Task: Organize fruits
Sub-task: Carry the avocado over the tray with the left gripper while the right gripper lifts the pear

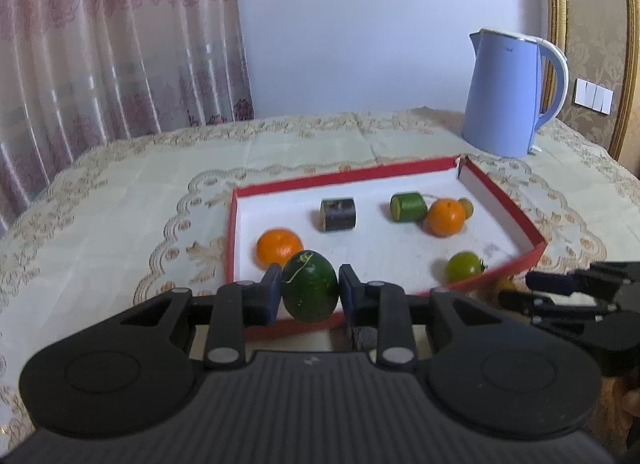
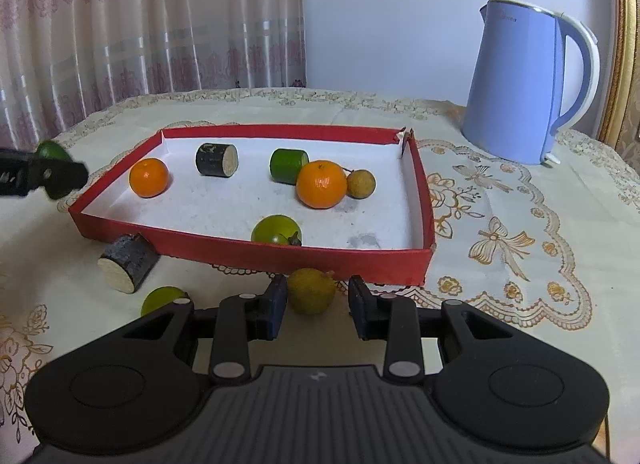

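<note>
My left gripper (image 1: 309, 291) is shut on a dark green oval fruit (image 1: 309, 284) and holds it above the near rim of the red tray (image 1: 500, 196). It also shows in the right wrist view (image 2: 50, 176). In the tray lie two oranges (image 2: 149, 177) (image 2: 321, 183), a dark cylinder piece (image 2: 216, 159), a green cylinder piece (image 2: 288, 165), a small yellow-brown fruit (image 2: 361, 183) and a green tomato (image 2: 277, 229). My right gripper (image 2: 318, 298) is open around a yellow-green fruit (image 2: 311, 290) that rests on the tablecloth in front of the tray.
A dark cylinder piece (image 2: 128, 262) and a lime-green fruit (image 2: 163, 299) lie on the cloth by the tray's near left corner. A blue electric kettle (image 2: 524, 84) stands at the back right. Curtains hang behind the table on the left.
</note>
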A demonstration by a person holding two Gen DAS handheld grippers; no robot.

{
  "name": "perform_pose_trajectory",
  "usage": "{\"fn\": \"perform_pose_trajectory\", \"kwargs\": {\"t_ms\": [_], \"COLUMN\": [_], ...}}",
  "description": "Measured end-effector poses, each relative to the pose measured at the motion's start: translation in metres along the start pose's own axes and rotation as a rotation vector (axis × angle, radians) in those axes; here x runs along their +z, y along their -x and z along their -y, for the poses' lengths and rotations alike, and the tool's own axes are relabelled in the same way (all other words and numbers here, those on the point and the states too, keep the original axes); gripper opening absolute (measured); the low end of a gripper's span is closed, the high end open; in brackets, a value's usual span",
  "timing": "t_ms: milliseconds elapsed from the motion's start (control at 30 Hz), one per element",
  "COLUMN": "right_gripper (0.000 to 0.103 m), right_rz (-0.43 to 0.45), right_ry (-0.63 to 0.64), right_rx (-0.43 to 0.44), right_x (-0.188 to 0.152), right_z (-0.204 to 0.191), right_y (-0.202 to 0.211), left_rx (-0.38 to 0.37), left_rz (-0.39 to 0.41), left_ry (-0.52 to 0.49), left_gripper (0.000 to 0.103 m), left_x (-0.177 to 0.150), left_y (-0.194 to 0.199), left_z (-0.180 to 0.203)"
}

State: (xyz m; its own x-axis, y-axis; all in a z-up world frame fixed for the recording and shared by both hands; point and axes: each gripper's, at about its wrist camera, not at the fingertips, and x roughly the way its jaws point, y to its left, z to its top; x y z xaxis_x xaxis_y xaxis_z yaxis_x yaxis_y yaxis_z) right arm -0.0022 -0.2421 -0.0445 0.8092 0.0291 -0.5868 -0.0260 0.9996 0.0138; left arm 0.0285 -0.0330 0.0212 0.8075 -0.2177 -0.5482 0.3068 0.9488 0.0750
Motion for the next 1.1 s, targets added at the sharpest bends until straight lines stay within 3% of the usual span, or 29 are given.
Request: {"fn": "perform_pose_trajectory", "kwargs": {"t_ms": [367,1100], "right_gripper": [0.033,0.033], "right_rz": [0.049,0.101], "right_ry": [0.012,0.031], "right_rx": [-0.007,-0.015], "right_x": [0.007,0.022], "right_z": [-0.003,-0.007], "right_y": [0.021,0.038], "left_rx": [0.032,0.096], "left_rz": [0.016,-0.068], "left_ry": [-0.016,0.010], "left_gripper": [0.028,0.028], "left_x": [0.035,0.061], "left_y": [-0.024,-0.103], "left_z": [0.009,0.018]}}
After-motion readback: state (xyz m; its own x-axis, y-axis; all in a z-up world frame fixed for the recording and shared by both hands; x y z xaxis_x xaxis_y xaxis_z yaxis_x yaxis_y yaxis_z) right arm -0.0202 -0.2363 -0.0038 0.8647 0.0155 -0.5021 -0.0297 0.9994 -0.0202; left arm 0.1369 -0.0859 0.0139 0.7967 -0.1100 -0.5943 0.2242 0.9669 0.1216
